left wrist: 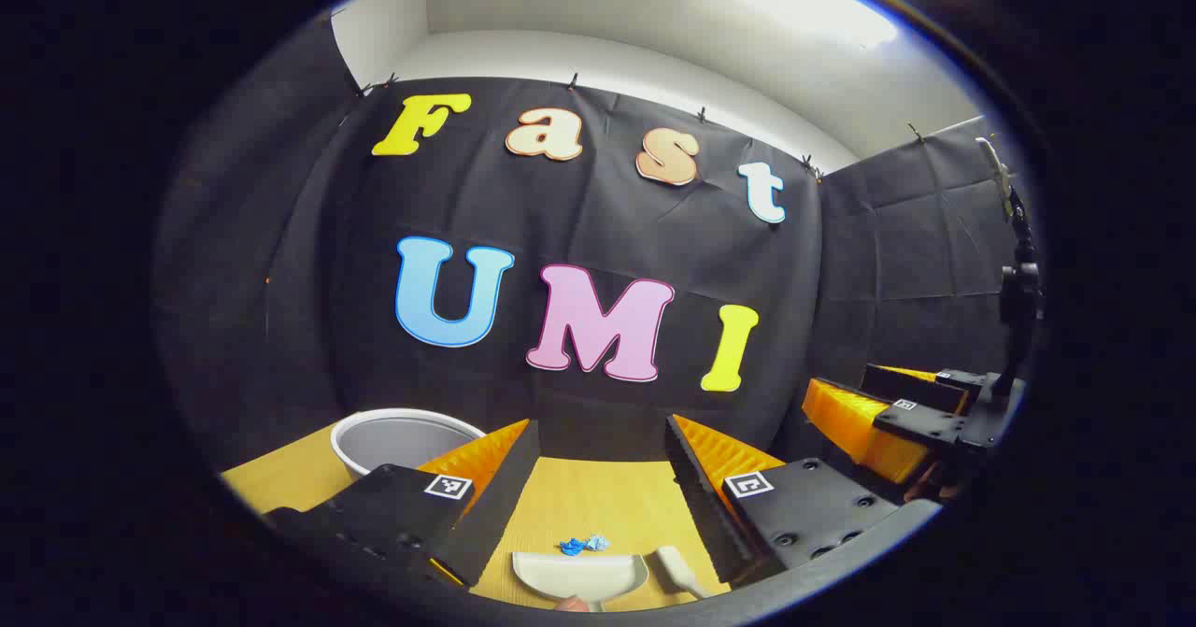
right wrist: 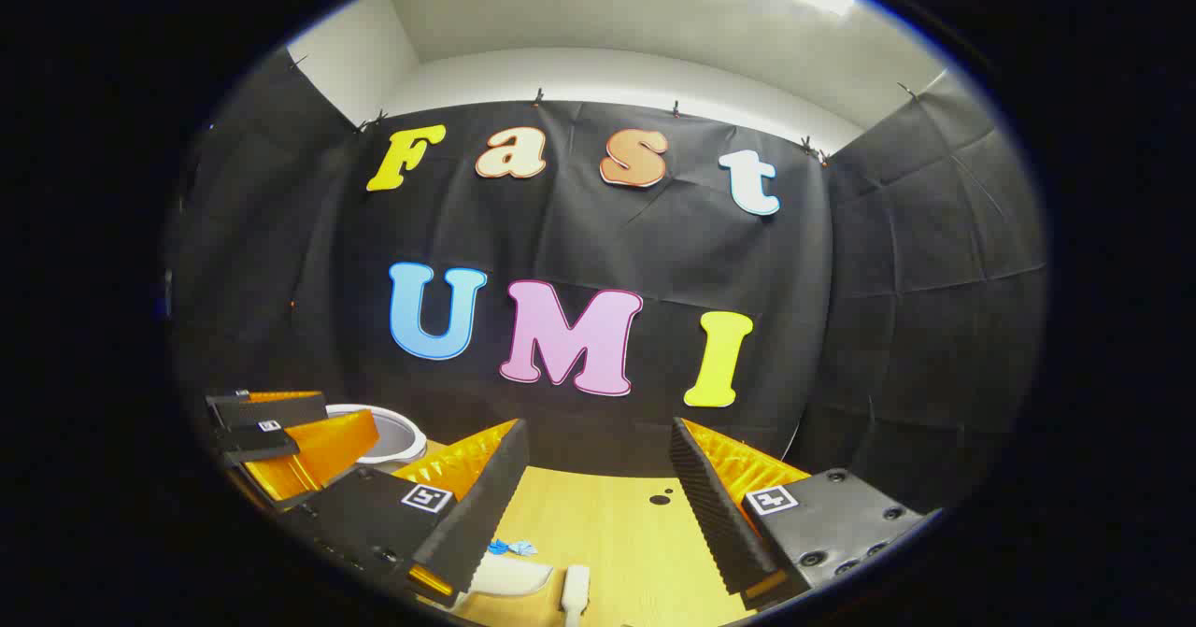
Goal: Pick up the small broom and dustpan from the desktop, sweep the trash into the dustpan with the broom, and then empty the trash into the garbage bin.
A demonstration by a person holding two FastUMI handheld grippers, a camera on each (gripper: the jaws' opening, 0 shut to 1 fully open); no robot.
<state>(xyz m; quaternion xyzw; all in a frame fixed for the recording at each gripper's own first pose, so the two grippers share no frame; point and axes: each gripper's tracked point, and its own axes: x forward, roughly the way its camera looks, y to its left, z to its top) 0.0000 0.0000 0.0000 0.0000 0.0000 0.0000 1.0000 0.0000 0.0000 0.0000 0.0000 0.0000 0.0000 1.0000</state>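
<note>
On the wooden desktop [left wrist: 598, 505] lies a white dustpan [left wrist: 579, 576], seen between the fingers of my left gripper [left wrist: 598, 487], which is open and held above it. A white broom handle [left wrist: 680, 571] lies just right of the dustpan. A crumpled blue scrap of trash [left wrist: 583, 544] sits just beyond the dustpan's mouth. In the right gripper view the dustpan [right wrist: 509, 576], the broom handle [right wrist: 575, 594] and the blue trash [right wrist: 512, 547] lie low and left of centre; my right gripper [right wrist: 598, 496] is open above them.
A white garbage bin [left wrist: 397, 440] stands at the back left of the desk, also seen as the bin [right wrist: 392, 435] behind the other gripper [right wrist: 280, 440]. The other gripper [left wrist: 897, 421] shows at right. A small dark hole [right wrist: 660, 499] marks the desktop.
</note>
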